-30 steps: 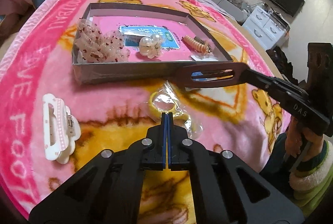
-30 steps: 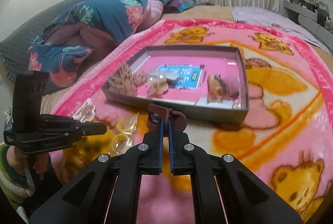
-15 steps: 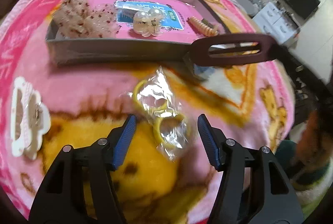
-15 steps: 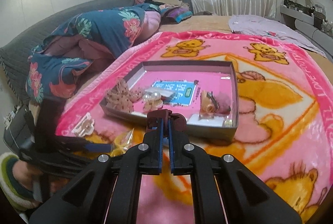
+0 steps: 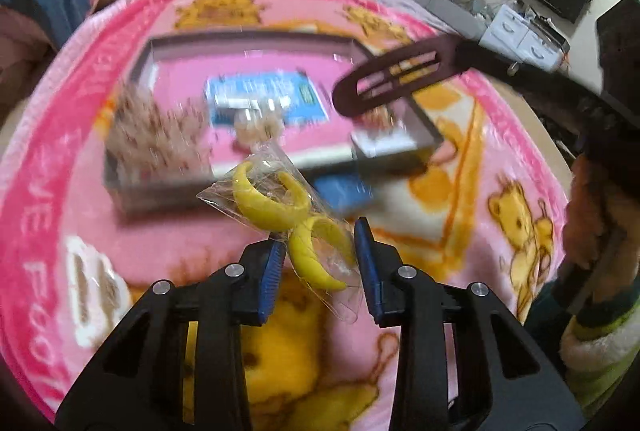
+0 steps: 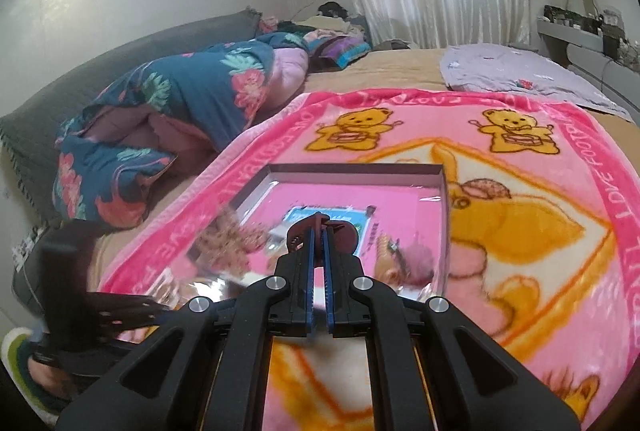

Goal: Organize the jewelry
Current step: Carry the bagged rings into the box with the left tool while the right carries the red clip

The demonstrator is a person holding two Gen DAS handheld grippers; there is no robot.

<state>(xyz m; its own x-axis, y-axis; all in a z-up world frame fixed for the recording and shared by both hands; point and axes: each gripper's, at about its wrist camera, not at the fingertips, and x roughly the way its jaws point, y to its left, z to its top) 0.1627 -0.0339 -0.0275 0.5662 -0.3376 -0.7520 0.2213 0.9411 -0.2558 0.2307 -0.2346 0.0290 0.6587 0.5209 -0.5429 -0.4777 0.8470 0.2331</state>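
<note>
In the left wrist view, the left gripper (image 5: 320, 263) tilted steeply down toward the pink blanket (image 5: 500, 159) on the bed. Its blue fingers (image 5: 269, 273) were closing on a clear packet of yellow rings (image 5: 288, 215) in the lower centre of the frame; the packet stood between them, lifted clear of the blanket, its wrap touching both pads. Just behind it, across the middle of the frame, lay the shallow grey tray (image 5: 160, 187), blurred, with a blue card (image 5: 264, 97) and pale ornaments inside. A white hair clip (image 5: 94, 295) lay on the blanket at lower left.

At upper right of that view, the right gripper (image 5: 460, 57) reached in from the right edge, carried by a hand (image 5: 588, 219) in a fleecy sleeve, and held a dark maroon hair clip (image 5: 396, 79) over the tray's right end. In the right wrist view its fingers (image 6: 307, 271) were clamped together on the clip's end, pointing gently down over the tray's near wall.
</note>
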